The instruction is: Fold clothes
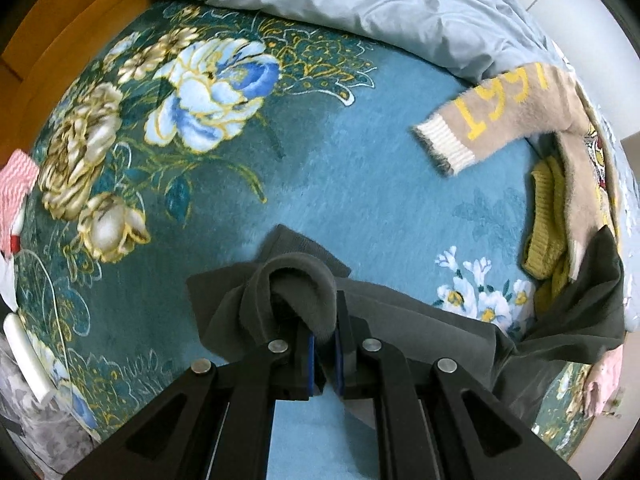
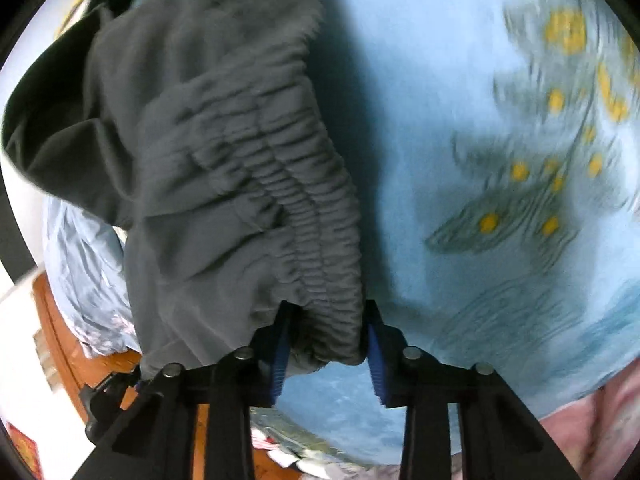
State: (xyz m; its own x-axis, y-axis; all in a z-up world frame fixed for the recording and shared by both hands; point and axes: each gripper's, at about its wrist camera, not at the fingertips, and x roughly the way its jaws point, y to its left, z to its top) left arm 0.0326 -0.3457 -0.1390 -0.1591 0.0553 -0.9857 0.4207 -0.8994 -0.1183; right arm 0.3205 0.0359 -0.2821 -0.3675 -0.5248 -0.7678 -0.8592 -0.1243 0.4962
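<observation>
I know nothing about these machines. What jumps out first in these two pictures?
A dark grey garment is pinched by both grippers: the left gripper grips a folded edge, the right gripper clamps its gathered elastic waistband. Beneath lies a blue flowered blanket, with a beige sweater off to the right.

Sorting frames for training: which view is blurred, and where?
Right wrist view: motion blur smears the floral blanket, while the grey garment and fingers stay fairly crisp. Left wrist view: mostly sharp, with fisheye bending at the edges.
</observation>
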